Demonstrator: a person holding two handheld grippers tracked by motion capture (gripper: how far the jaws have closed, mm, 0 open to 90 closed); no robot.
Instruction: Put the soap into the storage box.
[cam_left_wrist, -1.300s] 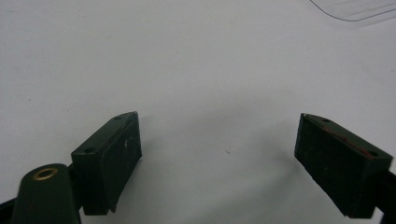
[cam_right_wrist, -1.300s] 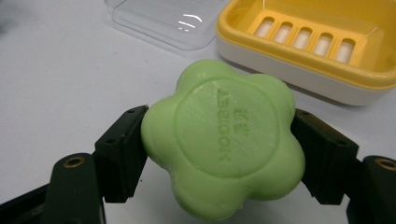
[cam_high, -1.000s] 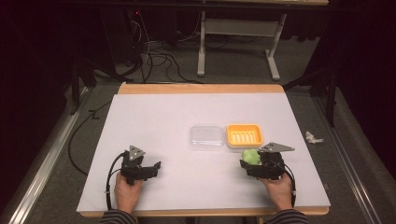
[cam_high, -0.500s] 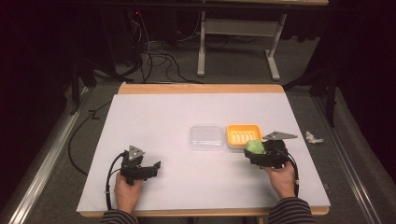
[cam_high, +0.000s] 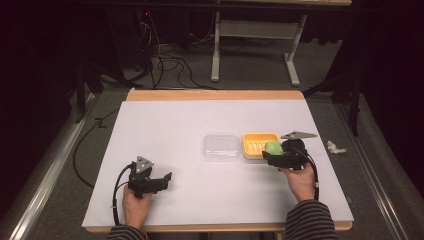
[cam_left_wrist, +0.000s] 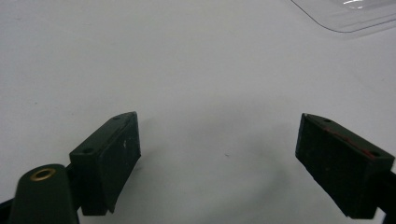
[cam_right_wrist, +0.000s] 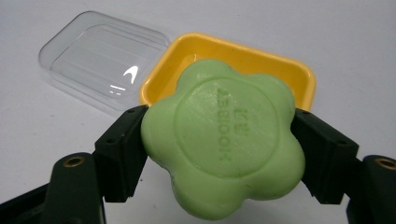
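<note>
1. Bearing raised lettering that is hard to make out from this angle, a green flower-shaped soap (cam_right_wrist: 223, 149) is pinched at its two sides between the jaws of the right gripper (cam_right_wrist: 219, 154).
2. Six rounded lobes and a circular embossed centre are seen on the soap, whose surface is matte and pale green; its lower edge is cut off by nothing, but its underside is hidden.
3. Held just above the near edge of a yellow dish (cam_right_wrist: 289, 74), the soap is seen in the high view as a small green spot (cam_high: 273, 147) at the dish's right end (cam_high: 252, 142); most of the dish's floor is covered by it in the right gripper view.
4. Just beside the dish, a clear plastic lid (cam_high: 221, 147) is laid on the white table (cam_high: 200, 120), its edges touching or nearly touching the dish.
5. Well apart, the left gripper (cam_left_wrist: 219, 163) is rested near the table's front, its jaws spread wide and empty, with one corner of the lid (cam_left_wrist: 345, 14) cut off at the frame's top.
</note>
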